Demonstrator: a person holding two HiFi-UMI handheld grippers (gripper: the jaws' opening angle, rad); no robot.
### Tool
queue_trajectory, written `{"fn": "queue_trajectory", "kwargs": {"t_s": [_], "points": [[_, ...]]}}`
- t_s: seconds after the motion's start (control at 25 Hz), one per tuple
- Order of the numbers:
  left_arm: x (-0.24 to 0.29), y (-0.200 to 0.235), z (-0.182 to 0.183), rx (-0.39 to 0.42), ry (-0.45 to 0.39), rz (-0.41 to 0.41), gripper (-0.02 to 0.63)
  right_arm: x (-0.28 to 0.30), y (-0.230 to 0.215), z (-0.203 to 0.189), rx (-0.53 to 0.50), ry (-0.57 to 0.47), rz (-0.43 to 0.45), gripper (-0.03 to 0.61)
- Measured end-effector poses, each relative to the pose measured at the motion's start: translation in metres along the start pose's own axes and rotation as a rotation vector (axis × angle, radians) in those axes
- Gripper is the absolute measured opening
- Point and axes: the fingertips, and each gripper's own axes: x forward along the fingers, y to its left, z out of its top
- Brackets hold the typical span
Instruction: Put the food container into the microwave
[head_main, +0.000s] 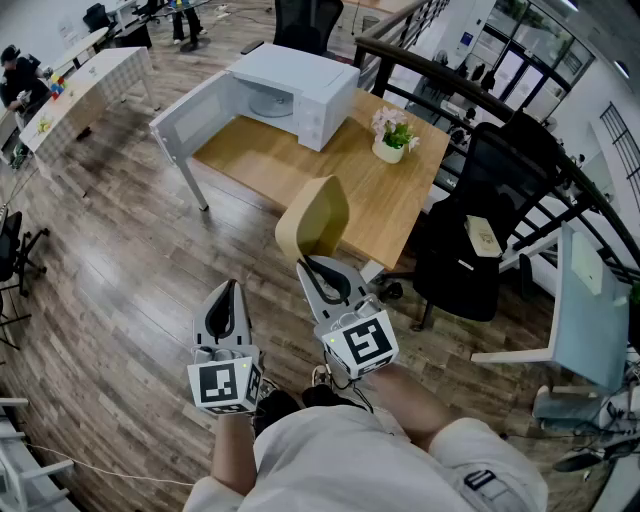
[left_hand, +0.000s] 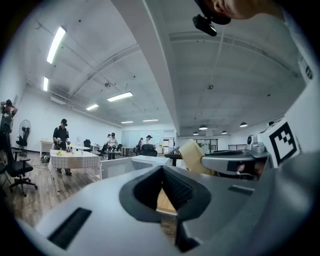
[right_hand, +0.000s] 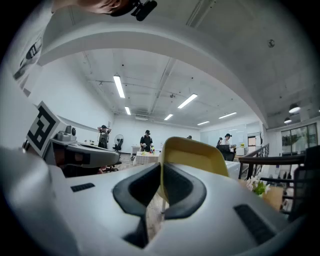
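A tan, bowl-shaped food container (head_main: 313, 218) is held by its rim in my right gripper (head_main: 312, 262), which is shut on it and points level toward the table. In the right gripper view the container (right_hand: 192, 155) rises just past the closed jaws. My left gripper (head_main: 232, 288) hangs beside it on the left, shut with nothing in it. In the left gripper view its jaws meet at the tip (left_hand: 162, 170), and the container (left_hand: 192, 156) shows to the right. The white microwave (head_main: 290, 92) stands on the far side of the wooden table (head_main: 330, 170), with its door (head_main: 190, 115) swung open to the left.
A white pot of flowers (head_main: 392, 135) sits on the table right of the microwave. A black office chair (head_main: 470, 240) stands at the table's right, with a dark railing (head_main: 470, 85) behind it. A cloth-covered table (head_main: 90, 85) and several people are at the far left.
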Motion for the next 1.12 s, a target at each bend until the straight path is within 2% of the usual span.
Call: {"fn": "queue_trajectory", "kwargs": {"t_s": [0.28, 0.6, 0.84, 1.12], "points": [[-0.012, 0.022, 0.006, -0.014, -0.009, -0.015, 0.011, 0.011, 0.017, 0.016, -0.024, -0.015, -0.014, 0.021], [-0.021, 0.042, -0.027, -0.069, 0.043, -0.088, 0.011, 0.022, 0.042, -0.014, 0.007, 0.066, -0.031, 0.021], [-0.026, 0.073, -0.041, -0.074, 0.060, -0.122, 0.011, 0.038, 0.067, -0.026, -0.005, 0.087, -0.057, 0.021], [0.008, 0.090, -0.055, -0.099, 0.103, -0.128, 0.011, 0.071, 0.050, -0.031, -0.007, 0.091, -0.054, 0.023]]}}
